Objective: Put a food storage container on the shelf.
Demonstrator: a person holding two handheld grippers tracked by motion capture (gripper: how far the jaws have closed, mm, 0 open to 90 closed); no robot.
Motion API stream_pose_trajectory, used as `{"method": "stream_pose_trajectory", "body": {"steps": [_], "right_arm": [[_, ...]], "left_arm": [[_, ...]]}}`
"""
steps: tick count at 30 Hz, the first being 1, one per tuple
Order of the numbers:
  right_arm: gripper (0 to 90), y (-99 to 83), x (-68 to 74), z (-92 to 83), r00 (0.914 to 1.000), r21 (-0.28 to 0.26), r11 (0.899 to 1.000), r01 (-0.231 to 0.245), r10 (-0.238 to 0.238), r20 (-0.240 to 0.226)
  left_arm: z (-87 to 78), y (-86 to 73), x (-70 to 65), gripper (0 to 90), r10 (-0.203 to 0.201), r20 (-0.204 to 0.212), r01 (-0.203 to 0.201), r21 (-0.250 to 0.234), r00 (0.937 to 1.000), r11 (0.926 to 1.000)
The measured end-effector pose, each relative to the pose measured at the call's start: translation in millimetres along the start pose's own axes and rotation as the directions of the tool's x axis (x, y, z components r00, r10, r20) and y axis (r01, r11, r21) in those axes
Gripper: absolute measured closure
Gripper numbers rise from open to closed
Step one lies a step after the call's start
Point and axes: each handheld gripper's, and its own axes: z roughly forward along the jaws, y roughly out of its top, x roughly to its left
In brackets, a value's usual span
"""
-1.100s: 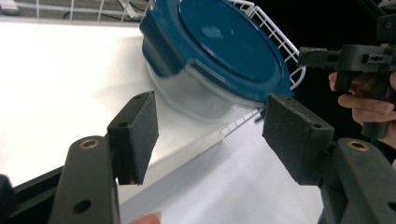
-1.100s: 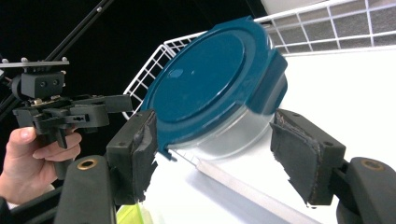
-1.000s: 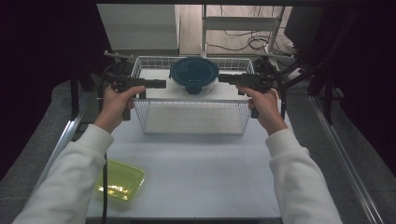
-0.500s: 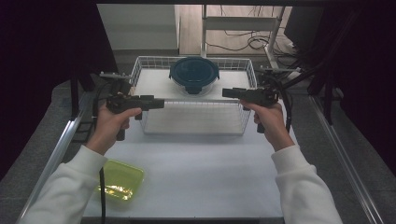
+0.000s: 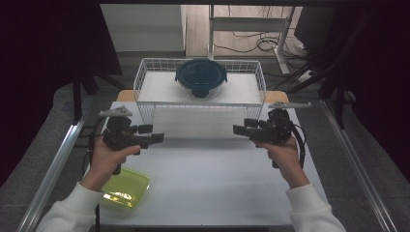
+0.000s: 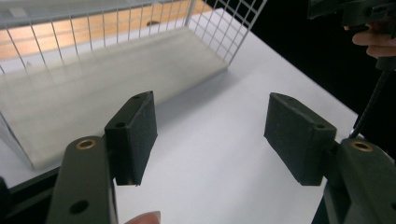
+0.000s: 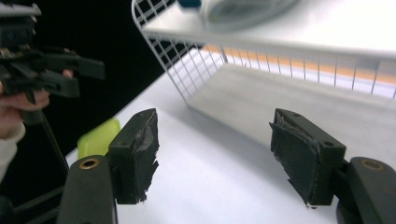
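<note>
Left claw (image 5: 158, 139) wide open, empty, right claw (image 5: 238, 129) likewise, above table (image 5: 208, 179)

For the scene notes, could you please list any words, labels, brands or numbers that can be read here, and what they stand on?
None: no readable text in any view.
Dark blue lid of the round container: plain.
White wire rack: plain.
Yellow-green tray: plain.
Left gripper and right gripper: no markings legible.

Left gripper (image 5: 157, 138) and right gripper (image 5: 238, 129) level, pointed toward each other, fingers apart and empty.
</note>
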Motion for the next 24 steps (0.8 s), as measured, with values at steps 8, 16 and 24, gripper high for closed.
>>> {"method": "stream_pose_trajectory", "body": {"steps": [8, 16, 24], "right_arm": [[32.0, -44.6, 9.0, -3.9, 0.9994, 0.057, 0.998, 0.029, -0.03, 0.017], [32.1, -79.4, 12.5, -5.5, 0.9977, 0.123, 0.991, 0.047, -0.053, 0.043], [32.1, -102.0, 9.6, -5.2, 0.9968, 0.164, 0.986, 0.04, -0.05, 0.061]], "left_arm": [[3.0, -36.1, -8.5, 33.7, 0.029, -0.016, -0.029, 0.05, 0.9994, 0.9983], [10.7, -64.0, -9.5, 33.4, 0.064, -0.043, -0.058, 0.127, 0.997, 0.9902], [-1.0, -87.1, -12.4, 33.3, 0.091, -0.094, -0.075, 0.158, 0.9914, 0.9845]]}}
